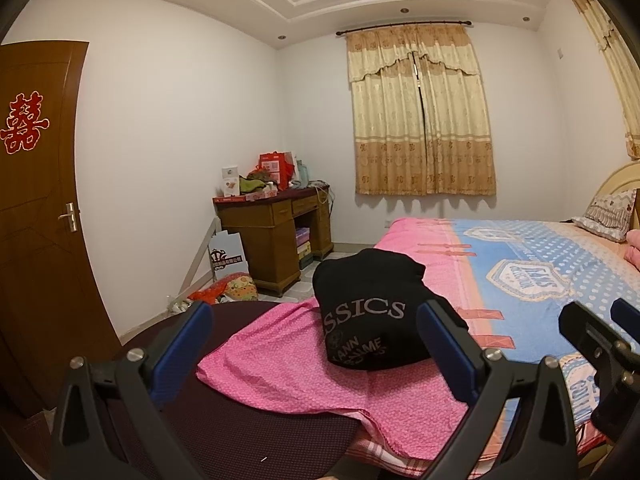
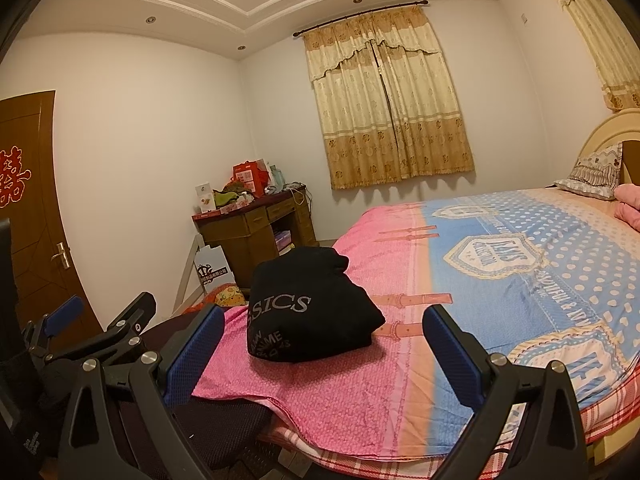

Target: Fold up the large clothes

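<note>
A black garment with grey lettering point(image 1: 372, 312) lies folded in a compact bundle on the pink corner of the bed sheet point(image 1: 304, 376); it also shows in the right wrist view point(image 2: 308, 312). My left gripper point(image 1: 316, 344) is open and empty, hovering just short of the bundle. My right gripper point(image 2: 324, 344) is open and empty too, at the bundle's near side. The right gripper appears at the right edge of the left wrist view point(image 1: 600, 336), and the left gripper at the left of the right wrist view point(image 2: 100, 320).
The bed point(image 2: 520, 264) with a blue and pink sheet stretches right to pillows point(image 2: 596, 176). A cluttered wooden desk point(image 1: 276, 232) stands against the far wall, with bags on the floor point(image 1: 228, 284). A brown door point(image 1: 36, 200) is at left. A dark mesh surface point(image 1: 248, 440) lies below.
</note>
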`<state>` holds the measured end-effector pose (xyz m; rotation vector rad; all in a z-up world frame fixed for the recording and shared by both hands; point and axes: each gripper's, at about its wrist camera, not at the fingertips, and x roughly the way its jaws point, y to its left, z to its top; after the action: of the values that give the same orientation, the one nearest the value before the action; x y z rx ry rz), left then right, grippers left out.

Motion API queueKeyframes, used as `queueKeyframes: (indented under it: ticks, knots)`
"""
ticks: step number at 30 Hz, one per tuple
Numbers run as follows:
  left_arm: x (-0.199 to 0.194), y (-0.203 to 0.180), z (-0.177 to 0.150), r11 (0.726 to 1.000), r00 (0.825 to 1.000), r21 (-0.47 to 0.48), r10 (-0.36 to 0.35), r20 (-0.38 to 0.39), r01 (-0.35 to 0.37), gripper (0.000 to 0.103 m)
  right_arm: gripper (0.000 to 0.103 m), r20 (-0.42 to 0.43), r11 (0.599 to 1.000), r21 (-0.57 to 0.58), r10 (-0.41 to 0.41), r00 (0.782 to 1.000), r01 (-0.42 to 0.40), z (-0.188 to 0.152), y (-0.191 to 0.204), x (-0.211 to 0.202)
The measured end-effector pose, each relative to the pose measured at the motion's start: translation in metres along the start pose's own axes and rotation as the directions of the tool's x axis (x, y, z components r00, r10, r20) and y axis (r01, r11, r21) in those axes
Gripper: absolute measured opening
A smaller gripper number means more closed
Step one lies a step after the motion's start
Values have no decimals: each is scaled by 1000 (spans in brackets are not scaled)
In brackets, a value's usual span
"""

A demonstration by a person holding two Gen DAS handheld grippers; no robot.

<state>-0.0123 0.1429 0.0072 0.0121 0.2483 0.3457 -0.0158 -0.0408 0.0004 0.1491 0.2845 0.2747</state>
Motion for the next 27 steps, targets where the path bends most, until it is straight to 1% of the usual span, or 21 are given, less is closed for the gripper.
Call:
queueKeyframes:
  ticks: [7,15,24,27]
  knots:
    - [3,0,1,1000,1000,1,1,-14,-1,103,100,-7,1000,6,0,1000,0,-1,-2,3]
    - [3,-1,3,999,999,20,51,-1,-51,103,100,-17,1000,7,0,1000,0,-4,-3,4]
    - [5,-2,3,999,999,33,41,-12,-41,103,100,-21,1000,5,0,1000,0,-6,-3,4]
    - [5,-2,3,999,1000,34,28,-11,-28,103,100,-24,1000,7,-1,1000,1,-7,-3,4]
